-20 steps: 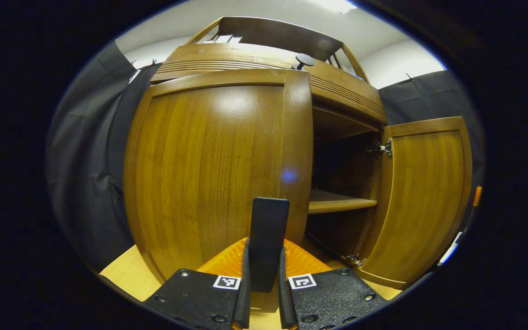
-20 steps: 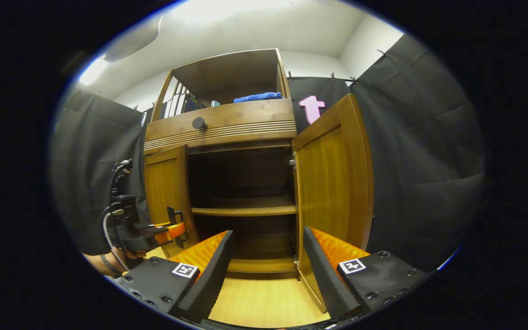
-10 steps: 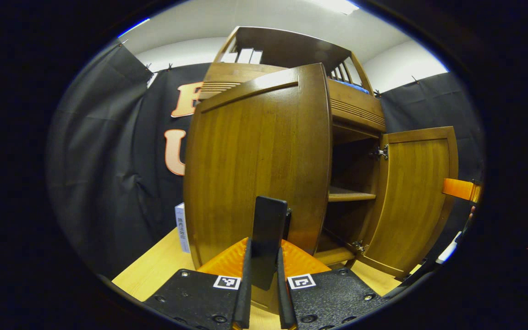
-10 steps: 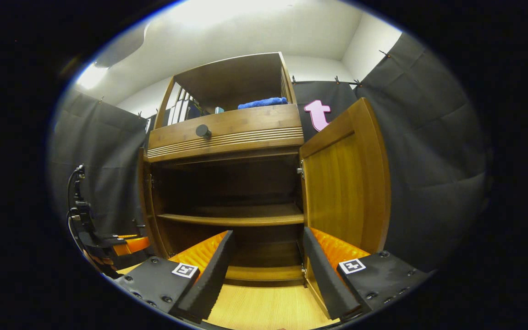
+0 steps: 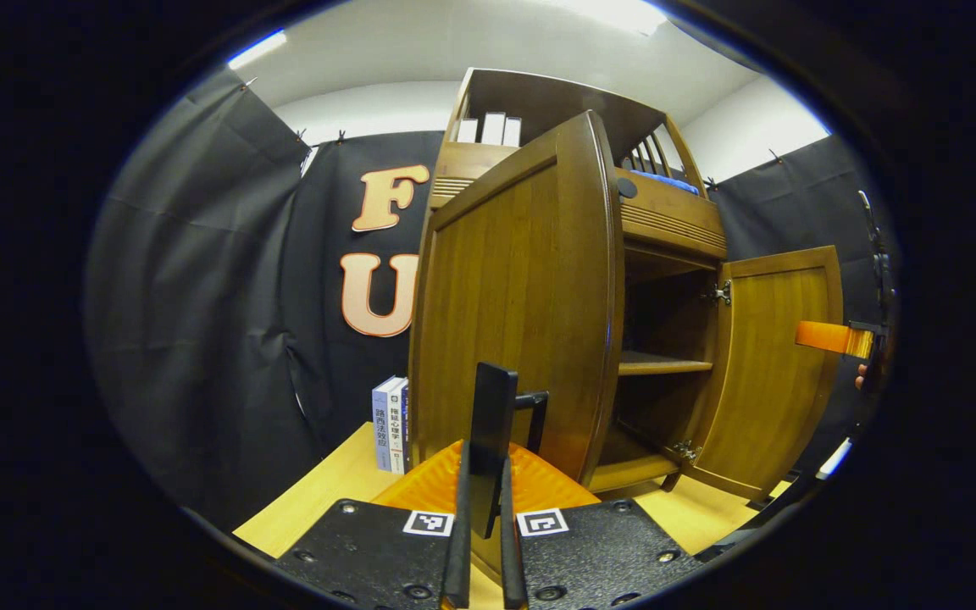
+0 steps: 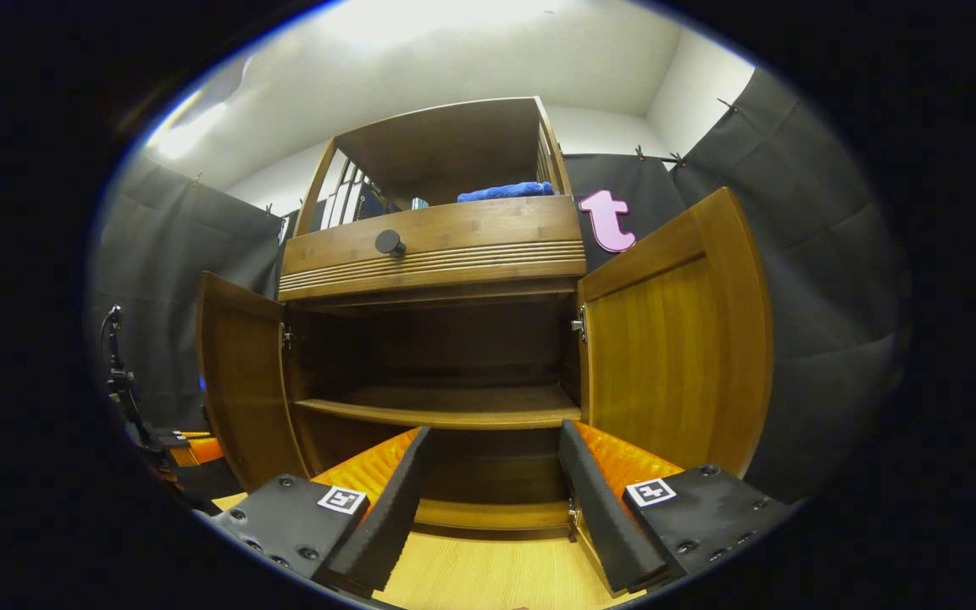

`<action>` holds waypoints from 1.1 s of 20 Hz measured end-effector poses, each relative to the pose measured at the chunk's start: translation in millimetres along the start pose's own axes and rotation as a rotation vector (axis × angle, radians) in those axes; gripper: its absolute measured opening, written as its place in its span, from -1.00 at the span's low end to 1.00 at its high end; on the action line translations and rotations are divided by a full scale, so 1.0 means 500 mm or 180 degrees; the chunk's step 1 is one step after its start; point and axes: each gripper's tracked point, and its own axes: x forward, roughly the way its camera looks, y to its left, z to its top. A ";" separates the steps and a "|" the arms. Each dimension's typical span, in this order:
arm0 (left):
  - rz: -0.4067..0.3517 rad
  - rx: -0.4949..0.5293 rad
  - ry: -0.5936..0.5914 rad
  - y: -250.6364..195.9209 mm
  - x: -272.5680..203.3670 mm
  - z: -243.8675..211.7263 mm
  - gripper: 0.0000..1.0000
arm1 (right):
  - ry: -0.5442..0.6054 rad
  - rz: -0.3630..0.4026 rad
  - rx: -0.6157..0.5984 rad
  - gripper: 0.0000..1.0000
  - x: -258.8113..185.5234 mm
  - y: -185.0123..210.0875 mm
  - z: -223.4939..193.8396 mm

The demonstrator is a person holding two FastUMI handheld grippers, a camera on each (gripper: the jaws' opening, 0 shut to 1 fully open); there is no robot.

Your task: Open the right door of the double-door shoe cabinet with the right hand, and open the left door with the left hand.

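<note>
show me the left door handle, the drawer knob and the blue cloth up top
left door handle (image 5: pixel 535 417): left gripper view, on its dark upright bar beside the fingers.
drawer knob (image 6: pixel 388 242): right gripper view, on its round dark face.
blue cloth (image 6: pixel 505 191): right gripper view, on the middle of the folded pile.

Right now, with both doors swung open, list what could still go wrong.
The left gripper is clamped on the left door's handle; pulling away before opening could jerk the left door. Books stand beside the cabinet behind that door, so swinging it wider might knock them.

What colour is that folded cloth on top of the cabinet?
Blue. The cloth shows best in the right gripper view.
</note>
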 end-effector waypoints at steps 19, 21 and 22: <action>-0.0121 -0.0102 -0.0195 0.028 0.009 0.020 -0.93 | 0.0099 -0.0050 -0.0203 0.77 0.036 0.025 0.001; -0.0160 0.0067 -0.0143 0.037 0.001 0.014 -0.96 | 0.0106 -0.0034 -0.0197 0.77 0.035 0.033 -0.004; -0.0173 0.0131 -0.0123 0.045 -0.004 0.012 -0.88 | 0.0105 -0.0027 -0.0197 0.77 0.034 0.036 -0.006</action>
